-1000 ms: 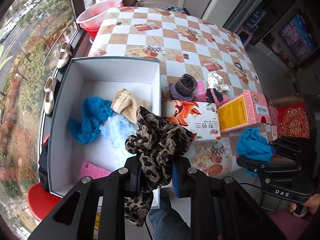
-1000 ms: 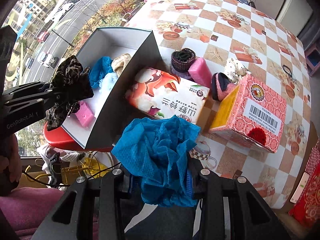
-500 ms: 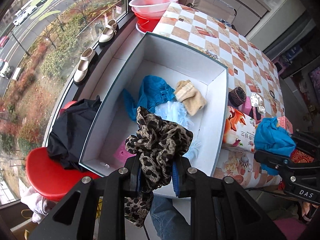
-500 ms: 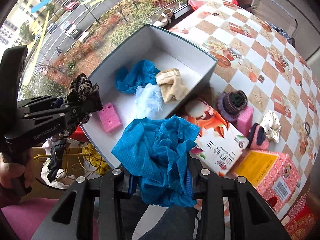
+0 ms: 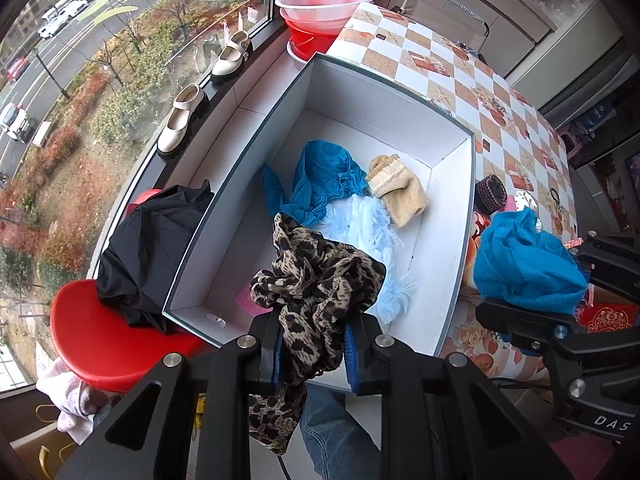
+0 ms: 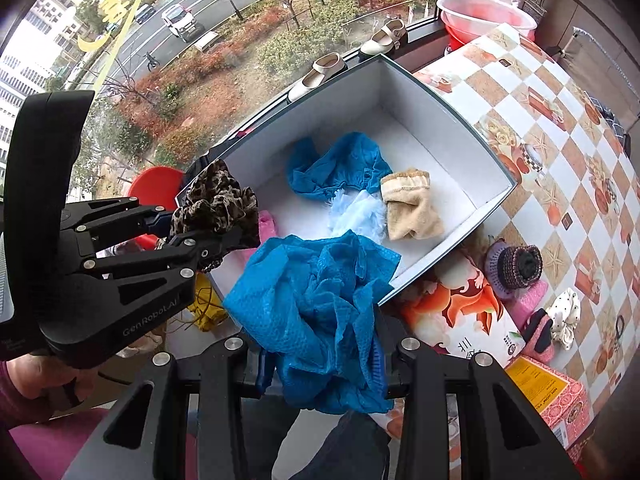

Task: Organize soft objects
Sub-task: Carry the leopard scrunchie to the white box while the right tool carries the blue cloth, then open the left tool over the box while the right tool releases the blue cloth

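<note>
The left gripper [image 5: 314, 354] jaws squeeze a leopard-spotted cloth [image 5: 316, 280]; the right gripper [image 6: 320, 364] jaws squeeze a crumpled blue mesh cloth [image 6: 316, 304].

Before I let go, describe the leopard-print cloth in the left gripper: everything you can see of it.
The leopard-print cloth is a thin, crumpled fabric, tan with black and brown spots. The left gripper is shut on its middle; a bunched mass bulges above the pads and a tail hangs below them. It hangs over the near end of the white box, above the box's pink item, touching nothing but the gripper as far as shown.
</note>
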`<state>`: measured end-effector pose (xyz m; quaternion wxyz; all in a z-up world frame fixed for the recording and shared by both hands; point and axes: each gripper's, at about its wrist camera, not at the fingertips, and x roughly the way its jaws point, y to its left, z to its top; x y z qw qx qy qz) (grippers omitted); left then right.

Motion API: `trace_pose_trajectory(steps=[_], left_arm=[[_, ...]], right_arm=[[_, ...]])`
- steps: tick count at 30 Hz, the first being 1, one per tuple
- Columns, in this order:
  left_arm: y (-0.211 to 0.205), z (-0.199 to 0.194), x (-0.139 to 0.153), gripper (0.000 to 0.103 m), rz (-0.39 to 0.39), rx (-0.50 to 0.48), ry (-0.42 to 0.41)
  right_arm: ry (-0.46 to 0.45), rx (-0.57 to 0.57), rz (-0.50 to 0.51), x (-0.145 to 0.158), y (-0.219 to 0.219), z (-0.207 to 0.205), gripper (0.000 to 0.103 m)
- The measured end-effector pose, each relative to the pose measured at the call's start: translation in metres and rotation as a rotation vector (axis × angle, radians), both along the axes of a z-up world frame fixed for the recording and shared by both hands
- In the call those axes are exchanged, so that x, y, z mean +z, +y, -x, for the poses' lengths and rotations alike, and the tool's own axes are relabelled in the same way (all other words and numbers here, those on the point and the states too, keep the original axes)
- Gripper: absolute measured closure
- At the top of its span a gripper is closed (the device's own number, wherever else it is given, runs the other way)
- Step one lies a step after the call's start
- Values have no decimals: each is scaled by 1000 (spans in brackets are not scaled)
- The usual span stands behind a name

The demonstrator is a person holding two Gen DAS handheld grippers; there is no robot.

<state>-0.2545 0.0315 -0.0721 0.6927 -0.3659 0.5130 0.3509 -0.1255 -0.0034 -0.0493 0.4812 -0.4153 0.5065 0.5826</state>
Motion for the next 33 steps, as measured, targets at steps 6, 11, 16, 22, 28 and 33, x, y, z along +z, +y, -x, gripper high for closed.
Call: trace_pose_trajectory(steps=[6, 11, 16, 22, 28, 33], left_arm=[[2, -4, -1, 78, 3, -5, -1], [4, -6, -1, 78, 4, -18, 2], [4, -9, -3, 78, 11, -21, 4], [5, -9, -5, 78, 11, -22, 6], [7, -9, -8, 78, 10, -21, 12], [7, -9, -8, 78, 12, -19, 11]], right_arm=[[-2, 3, 0, 1, 7, -3, 64], [-1, 3, 1, 2, 8, -3, 64], [-3, 6, 7, -1, 12, -5, 64], [-5, 10, 12, -5, 16, -6, 64], [-7, 13, 12, -6, 21, -8, 64], [-6, 18, 17, -7, 26, -9, 64]])
